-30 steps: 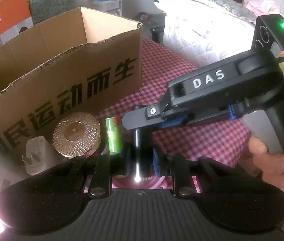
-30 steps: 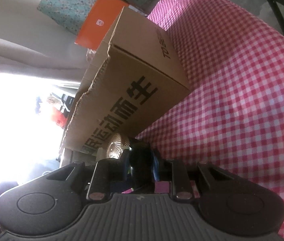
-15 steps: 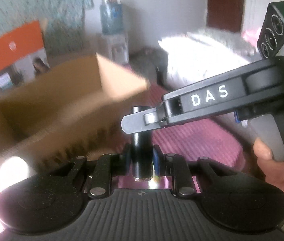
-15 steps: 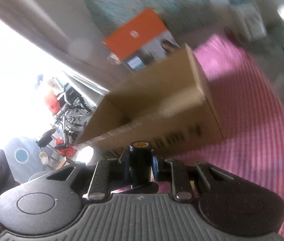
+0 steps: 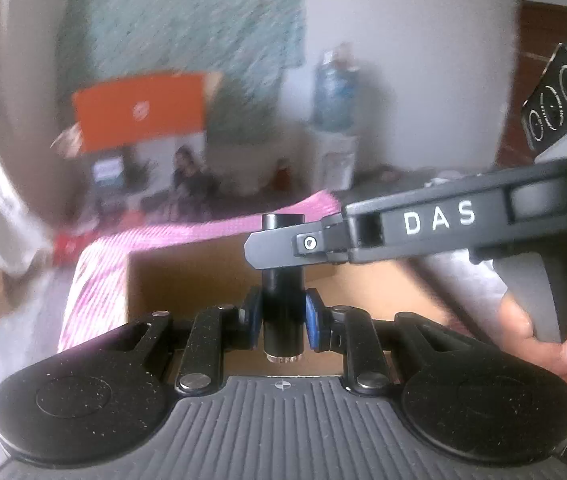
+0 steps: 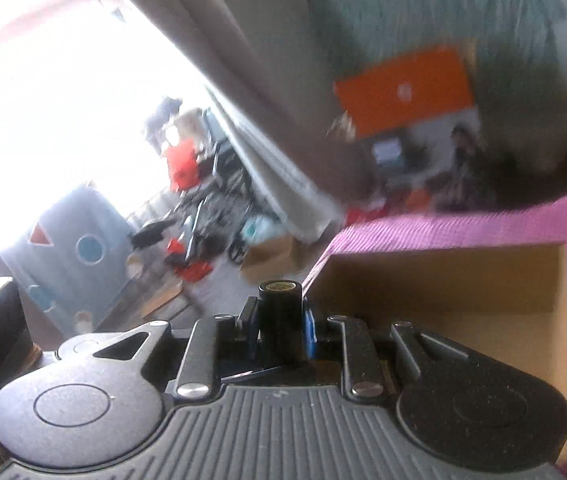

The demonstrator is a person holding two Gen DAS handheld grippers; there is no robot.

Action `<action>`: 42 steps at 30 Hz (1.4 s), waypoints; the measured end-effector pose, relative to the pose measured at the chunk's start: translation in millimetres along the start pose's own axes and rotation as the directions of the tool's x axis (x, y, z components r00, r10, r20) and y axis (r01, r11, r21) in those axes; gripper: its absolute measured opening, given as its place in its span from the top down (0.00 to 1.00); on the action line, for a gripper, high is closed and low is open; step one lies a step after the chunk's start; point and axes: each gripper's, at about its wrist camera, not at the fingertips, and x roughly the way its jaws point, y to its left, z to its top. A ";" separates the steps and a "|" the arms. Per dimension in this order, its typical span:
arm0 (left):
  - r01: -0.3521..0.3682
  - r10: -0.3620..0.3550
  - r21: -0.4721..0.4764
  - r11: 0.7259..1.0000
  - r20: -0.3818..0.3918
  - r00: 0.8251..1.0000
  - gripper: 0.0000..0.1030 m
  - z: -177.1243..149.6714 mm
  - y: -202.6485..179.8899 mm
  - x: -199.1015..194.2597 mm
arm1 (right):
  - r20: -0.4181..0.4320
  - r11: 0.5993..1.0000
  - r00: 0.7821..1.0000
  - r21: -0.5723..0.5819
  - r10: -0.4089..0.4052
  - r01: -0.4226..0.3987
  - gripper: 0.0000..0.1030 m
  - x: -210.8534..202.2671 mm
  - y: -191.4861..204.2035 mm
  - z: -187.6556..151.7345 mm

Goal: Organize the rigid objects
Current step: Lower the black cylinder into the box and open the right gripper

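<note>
Orange box (image 5: 139, 114), blurred water bottle (image 5: 333, 92) perhaps, teal cloth (image 5: 187, 20), pink checked tablecloth (image 6: 463, 228).

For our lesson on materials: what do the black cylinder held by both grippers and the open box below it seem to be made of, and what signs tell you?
Black cylinder: probably metal or hard plastic with a smooth, glossy finish; a brassy disc shows on its end in the right wrist view. Box: cardboard, matte tan-brown, with thin flat walls. Motion blur leaves finer detail open.

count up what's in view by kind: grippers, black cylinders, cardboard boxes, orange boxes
grippers: 2 (left gripper, right gripper)
black cylinders: 1 (black cylinder, gripped by both)
cardboard boxes: 1 (cardboard box)
orange boxes: 1 (orange box)
total: 5
</note>
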 end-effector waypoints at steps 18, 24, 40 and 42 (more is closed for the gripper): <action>-0.134 0.091 -0.148 0.980 -0.263 0.960 0.79 -11.2 80.6 75.9 | -0.496 0.934 0.855 0.355 0.154 0.038 0.77 191.1 -101.8 -0.3; -0.136 0.092 -0.166 0.977 -0.249 0.964 0.79 -10.5 83.9 68.1 | -0.604 0.932 0.784 0.348 0.141 0.100 0.77 222.6 -115.5 -13.0; -0.112 0.076 -0.221 0.969 -0.163 0.984 0.79 -0.6 85.4 45.2 | -0.666 0.950 0.736 0.294 0.121 0.109 0.77 221.3 -119.9 -3.8; -0.100 0.066 -0.231 0.968 -0.149 0.987 0.79 0.1 86.8 40.5 | -0.681 0.954 0.721 0.283 0.128 0.097 0.77 215.1 -118.3 -2.2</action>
